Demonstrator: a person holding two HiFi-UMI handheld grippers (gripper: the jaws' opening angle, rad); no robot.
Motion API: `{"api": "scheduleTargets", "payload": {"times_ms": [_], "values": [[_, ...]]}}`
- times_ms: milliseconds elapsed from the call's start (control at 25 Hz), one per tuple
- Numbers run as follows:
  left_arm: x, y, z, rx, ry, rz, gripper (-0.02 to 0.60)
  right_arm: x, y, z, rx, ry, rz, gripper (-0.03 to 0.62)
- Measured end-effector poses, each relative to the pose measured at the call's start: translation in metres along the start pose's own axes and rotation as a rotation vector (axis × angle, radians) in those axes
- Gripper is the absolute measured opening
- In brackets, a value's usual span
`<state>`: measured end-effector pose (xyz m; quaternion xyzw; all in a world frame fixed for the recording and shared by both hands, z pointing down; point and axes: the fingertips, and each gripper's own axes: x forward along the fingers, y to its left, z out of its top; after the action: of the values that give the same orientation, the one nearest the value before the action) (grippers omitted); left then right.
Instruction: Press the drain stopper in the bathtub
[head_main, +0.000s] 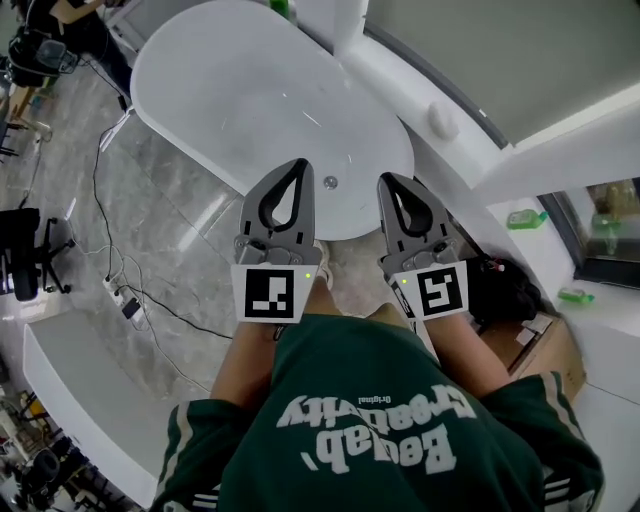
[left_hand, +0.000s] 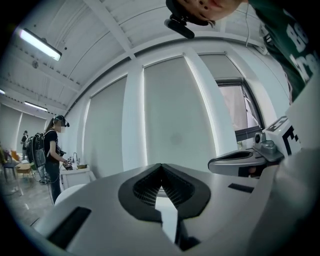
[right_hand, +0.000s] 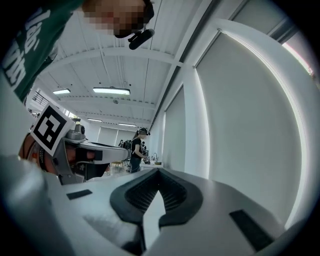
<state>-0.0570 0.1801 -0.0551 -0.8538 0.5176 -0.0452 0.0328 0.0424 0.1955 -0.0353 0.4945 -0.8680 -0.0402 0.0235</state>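
Drain stopper (head_main: 330, 183) in white bathtub (head_main: 200, 90), grey marble floor (head_main: 170, 190), left gripper (head_main: 297, 166) and right gripper (head_main: 387, 181) both closed, empty

White bathtub (head_main: 225, 85), grey marbled floor (head_main: 165, 205), green shirt (head_main: 370, 390) with white lettering

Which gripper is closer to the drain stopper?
Left, it seems. The drain stopper shows just right of the left gripper; the right gripper sits farther off, on its other side.
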Motion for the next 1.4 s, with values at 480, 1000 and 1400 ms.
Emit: {"api": "scheduleTargets", "payload": {"times_ms": [480,1000,1400], "values": [[0.090,0.047,-0.021,-0.016,0.019,-0.149,0.000,0.085,-0.025,-0.017,0.004,0.059,-0.073,0.014],[0.144,0.038,-0.038,-0.023,0.047,-0.153,0.000,0.104,-0.069,-0.049,0.036,0.118,-0.058,0.014],[0.182,0.041,-0.090,-0.059,0.123,-0.101,-0.001,0.134,-0.102,-0.100,0.094,0.166,0.025,0.014]]}}
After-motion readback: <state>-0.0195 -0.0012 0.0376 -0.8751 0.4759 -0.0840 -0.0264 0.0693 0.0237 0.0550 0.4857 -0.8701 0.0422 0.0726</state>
